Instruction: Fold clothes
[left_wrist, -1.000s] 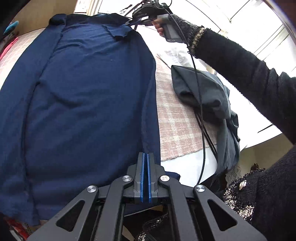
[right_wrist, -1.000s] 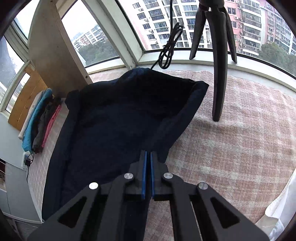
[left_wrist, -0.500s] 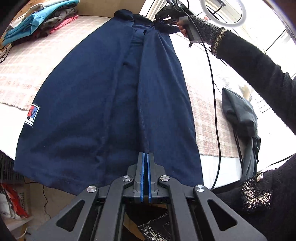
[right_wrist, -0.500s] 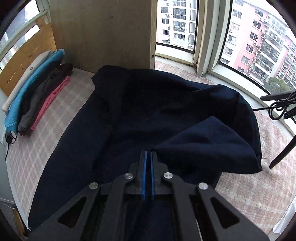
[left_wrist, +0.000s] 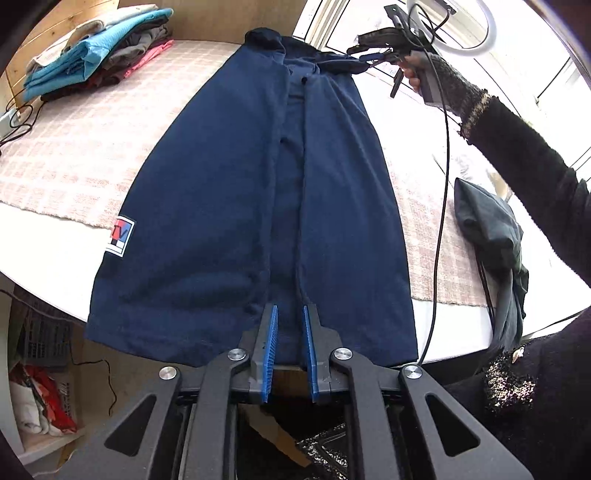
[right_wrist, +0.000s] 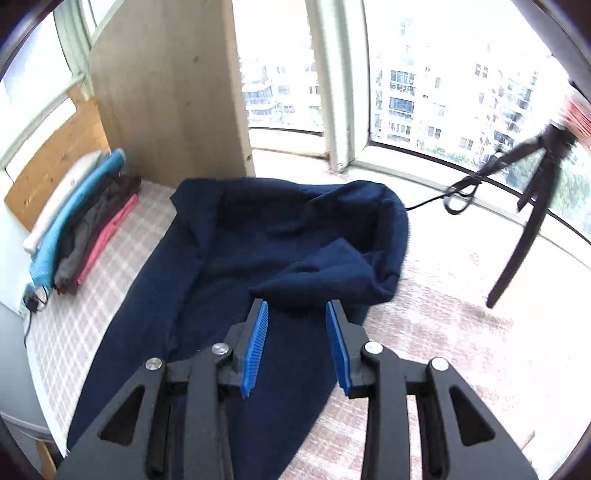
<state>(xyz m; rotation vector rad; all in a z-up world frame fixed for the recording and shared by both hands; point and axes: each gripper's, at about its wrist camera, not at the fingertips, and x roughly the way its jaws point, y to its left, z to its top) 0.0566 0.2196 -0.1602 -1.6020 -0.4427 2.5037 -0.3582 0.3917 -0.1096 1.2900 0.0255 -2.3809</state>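
A navy blue shirt (left_wrist: 221, 206) lies lengthwise on the table, both long sides folded in toward the middle, hem hanging over the near edge. A small logo patch (left_wrist: 120, 236) shows on its left side. My left gripper (left_wrist: 290, 314) is open and empty just above the hem. My right gripper (right_wrist: 295, 310) is open and empty above the collar end of the shirt (right_wrist: 240, 258), where a sleeve lies loosely folded in. The right gripper also shows at the far end in the left wrist view (left_wrist: 373, 55).
A pink checked cloth (left_wrist: 85, 147) covers the white table (left_wrist: 48, 254). A stack of folded clothes (left_wrist: 99, 48) sits at the far left. A dark grey garment (left_wrist: 491, 229) lies at the right edge. A black tripod (right_wrist: 524, 221) stands by the window.
Both grippers opened and let go of the shirt after folding its right side over to the middle. The shirt now lies still on the table.
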